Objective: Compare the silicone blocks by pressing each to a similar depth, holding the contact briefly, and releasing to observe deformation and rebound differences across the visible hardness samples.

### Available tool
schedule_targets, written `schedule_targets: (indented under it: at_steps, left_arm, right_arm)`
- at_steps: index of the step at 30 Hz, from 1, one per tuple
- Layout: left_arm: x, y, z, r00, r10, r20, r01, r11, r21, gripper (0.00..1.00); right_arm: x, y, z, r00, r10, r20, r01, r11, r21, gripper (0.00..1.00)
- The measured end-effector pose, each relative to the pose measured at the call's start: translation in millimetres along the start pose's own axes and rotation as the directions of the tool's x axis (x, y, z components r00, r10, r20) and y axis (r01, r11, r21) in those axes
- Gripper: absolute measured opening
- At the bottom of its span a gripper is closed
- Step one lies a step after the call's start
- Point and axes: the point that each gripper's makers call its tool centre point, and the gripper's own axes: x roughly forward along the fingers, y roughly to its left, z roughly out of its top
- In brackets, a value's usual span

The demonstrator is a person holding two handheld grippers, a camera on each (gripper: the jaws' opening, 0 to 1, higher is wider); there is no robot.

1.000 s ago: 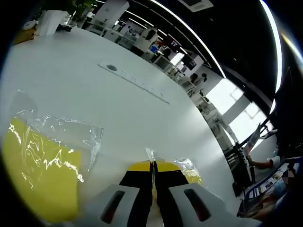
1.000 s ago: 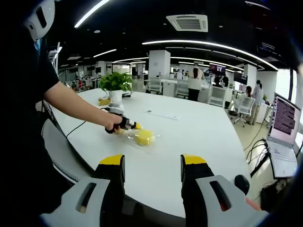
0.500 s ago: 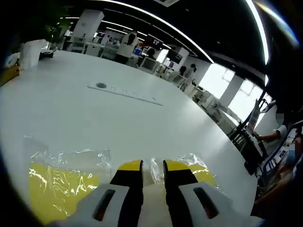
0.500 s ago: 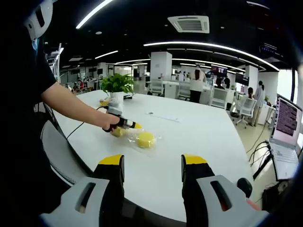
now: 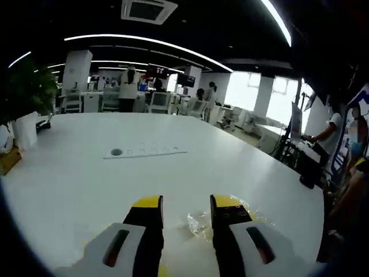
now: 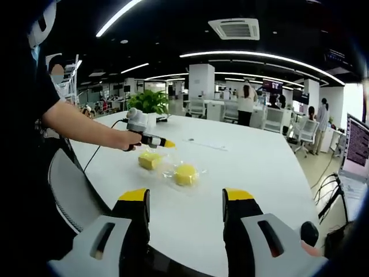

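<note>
Left tool (image 6: 155, 141) raised off the desk (image 6: 242, 173), clear of both samples; jaws apart in its own view, nothing held. Right tool (image 6: 185, 199) well back from the samples near the desk edge, jaws wide, empty.

Two yellow silicone blocks out on the desk, each in clear wrap: square block (image 6: 150, 160) just below the left tool's tips, round block (image 6: 185, 173) just beside it, nearer the right tool. In the left gripper view, crinkled clear wrap (image 5: 199, 222) and a yellow sliver between and beside the jaws.

Step, by judgement: release and rebound watch, no contact now. No dent discernible on either block at this range.

Next move likely calls for lowering onto the other sample, straight down, similar depth, brief hold. Wrap may slide under the tips.
</note>
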Motion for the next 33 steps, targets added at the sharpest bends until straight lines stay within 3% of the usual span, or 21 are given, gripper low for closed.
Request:
schedule_targets:
  at_steps: [6, 9, 14, 22, 28, 33]
  left_arm:
    - [-28, -3.3, 41.9, 0.995, -0.045, 0.092, 0.041, 0.998, 0.046, 0.42]
    - [-42, -7.4, 59.7, 0.988, -0.078, 0.133, 0.063, 0.992, 0.113, 0.48]
    - [-65, -14.3, 67.3, 0.984, -0.125, 0.128, 0.101, 0.979, 0.175, 0.62]
    - [-109, -21.1, 75.9, 0.975, -0.183, 0.126, 0.151, 0.961, 0.230, 0.74]
    - [-152, -15.0, 76.8, 0.973, -0.197, 0.120, 0.160, 0.952, 0.261, 0.80]
    - [-194, 1.1, 74.9, 0.975, -0.177, 0.135, 0.134, 0.951, 0.279, 0.83]
  right_arm:
    - [18, 1, 4.1, 0.999, -0.012, 0.037, 0.011, 1.000, 0.015, 0.51]
    - [24, 6, 5.4, 0.999, 0.004, 0.047, -0.005, 1.000, 0.026, 0.52]
    - [34, 14, 2.7, 0.999, 0.024, 0.045, -0.026, 0.999, 0.033, 0.56]
    - [46, 20, 9.5, 0.998, 0.019, 0.062, -0.021, 0.999, 0.028, 0.59]
    - [49, 16, 18.8, 0.996, -0.004, 0.093, 0.001, 1.000, 0.031, 0.62]
    - [49, 14, 25.1, 0.994, -0.017, 0.110, 0.014, 1.000, 0.028, 0.64]
